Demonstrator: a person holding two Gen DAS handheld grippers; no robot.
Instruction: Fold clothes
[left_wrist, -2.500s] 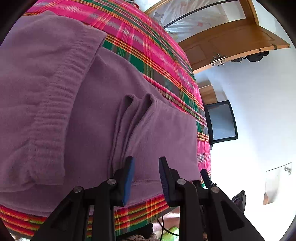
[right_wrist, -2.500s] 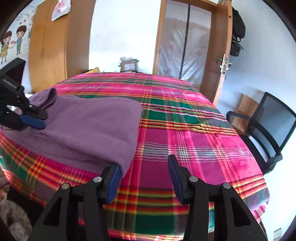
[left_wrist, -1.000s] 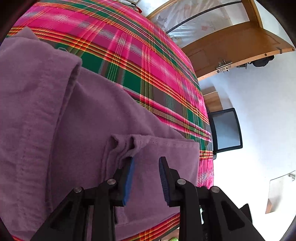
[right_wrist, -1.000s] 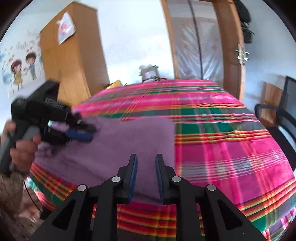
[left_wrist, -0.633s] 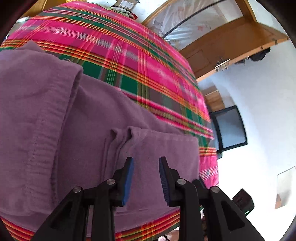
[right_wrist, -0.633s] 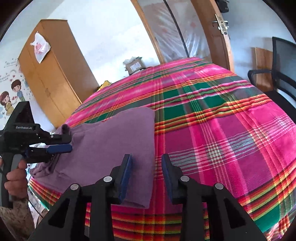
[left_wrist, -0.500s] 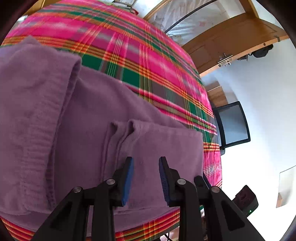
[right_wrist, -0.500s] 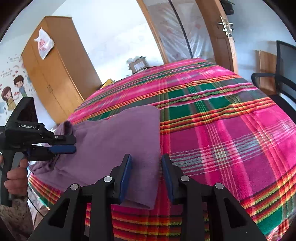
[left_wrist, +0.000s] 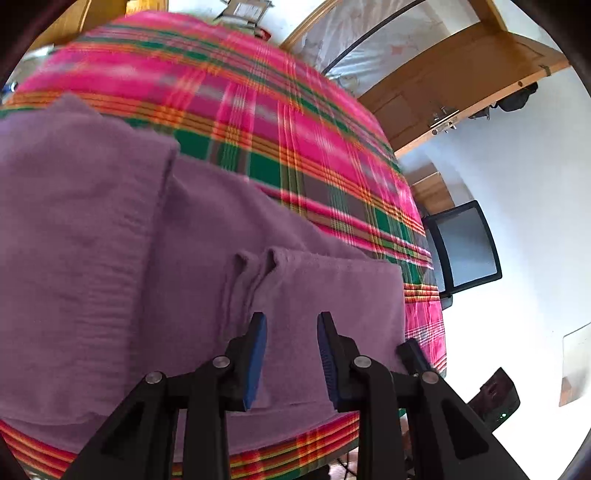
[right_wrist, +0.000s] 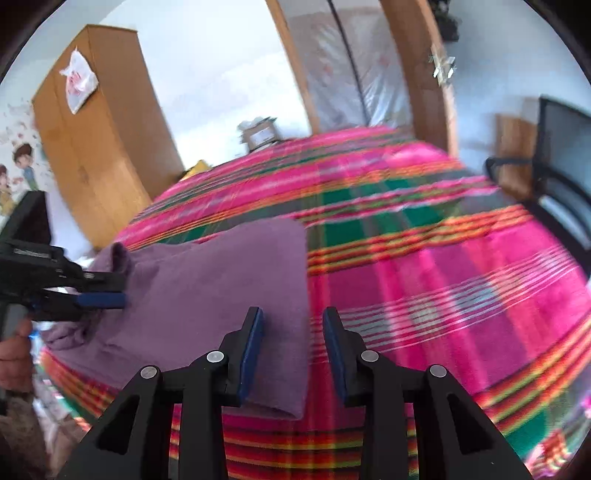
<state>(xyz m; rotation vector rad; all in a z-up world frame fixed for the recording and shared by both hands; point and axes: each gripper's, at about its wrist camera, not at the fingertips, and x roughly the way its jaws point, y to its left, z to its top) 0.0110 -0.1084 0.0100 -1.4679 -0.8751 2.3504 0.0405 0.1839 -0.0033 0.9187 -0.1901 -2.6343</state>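
Note:
A purple garment lies folded on the pink and green plaid table, near its front edge. A thicker folded layer with a ribbed band sits on its left part in the left wrist view. My left gripper hovers open just above the cloth, short of two small raised folds. Nothing is pinched between its pads. The right wrist view shows the left gripper at the garment's left end, beside a raised bump of cloth. My right gripper is open over the garment's right edge, with nothing gripped.
A black office chair stands right of the table. A wooden wardrobe and a door frame are behind it. A cardboard box sits at the far end. A person's hand holds the left gripper's handle.
The right gripper's jaws have spread wider than a second ago and its view has rolled. The left gripper has lifted and drawn back slightly from the folds. The garment lies as before.

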